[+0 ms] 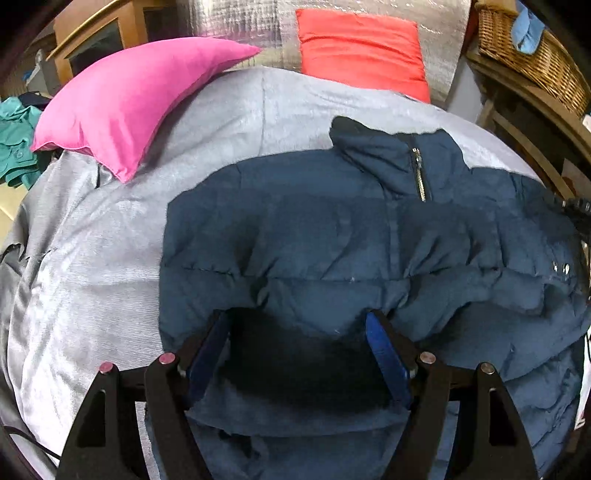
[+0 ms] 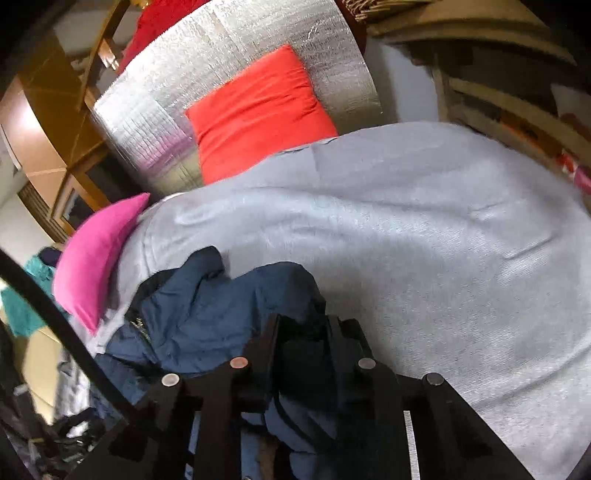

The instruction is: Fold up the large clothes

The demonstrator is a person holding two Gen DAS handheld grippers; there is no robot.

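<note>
The left gripper has matte black angular linkage arms with triangular cut-outs, four round silver pivot pins, and bright blue pads lining its two fingers. The right gripper is the same black build with silver pins, a white ruled strip on one arm, and a black cable alongside

Navy quilted puffer jacket spread front-up on a grey woven bed cover.

The left gripper hangs over the jacket's lower part, its blue-padded fingers wide apart with dark fabric between them. The stand-up collar with its metal zip points away. A bright pink cushion lies far left, an orange-red cushion leans on a silver foil panel, and a wicker basket sits upper right.
</note>
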